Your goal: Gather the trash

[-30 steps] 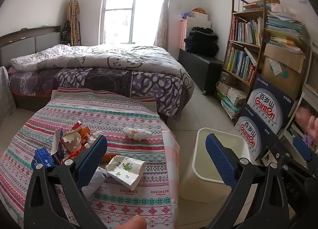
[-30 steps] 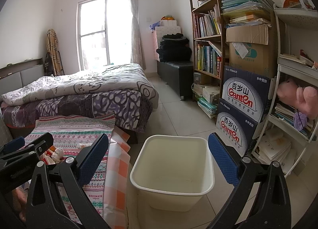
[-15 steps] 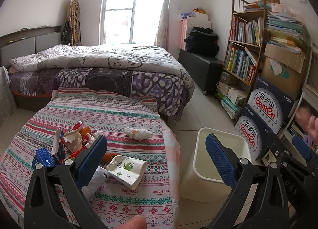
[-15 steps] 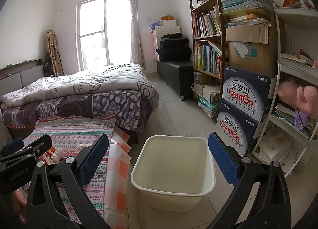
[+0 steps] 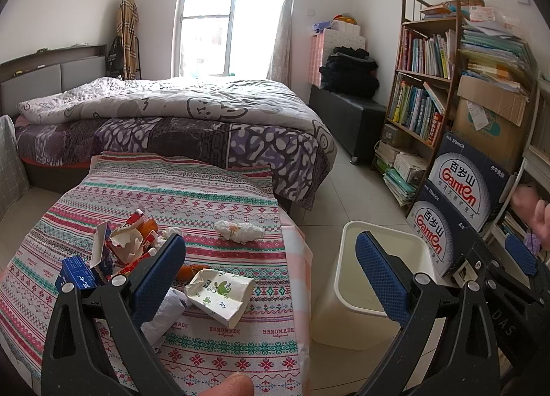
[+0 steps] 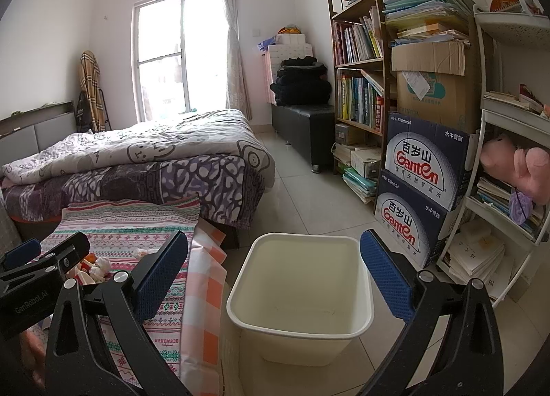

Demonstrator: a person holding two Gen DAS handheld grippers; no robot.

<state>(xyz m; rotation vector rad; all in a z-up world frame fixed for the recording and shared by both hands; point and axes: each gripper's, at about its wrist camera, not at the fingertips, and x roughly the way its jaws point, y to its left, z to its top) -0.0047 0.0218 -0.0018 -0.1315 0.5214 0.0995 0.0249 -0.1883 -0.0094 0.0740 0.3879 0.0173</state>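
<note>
— Where does the trash lie?

— On the table (image 5: 213,358) with the striped patterned cloth, which stands at the foot of the bed (image 5: 178,121). A heap of torn wrappers (image 5: 127,244) sits near the table's left edge, with a small blue box (image 5: 77,275) at its near side. A crushed paper cup (image 5: 220,293) with green leaf prints lies on its side toward the near right corner, and a crumpled white tissue (image 5: 240,231) lies alone near the right edge, farther back.

— And the grippers?

— The left gripper (image 5: 271,275) hangs above the table's near right corner, fingers spread wide with nothing between them. Its left pad (image 5: 158,279) covers part of the heap and touches no piece that I can make out. The right gripper (image 6: 275,279) is released too, fingers wide apart and empty, above the trash bin (image 6: 299,323).

— Where is the bin?

— On the tiled floor, just beside the table's right edge. It is cream-coloured, rectangular, and its inside shows bare. Behind it two stacked Ganten water cartons (image 6: 422,189) stand against the bookshelf (image 6: 361,73).
</note>
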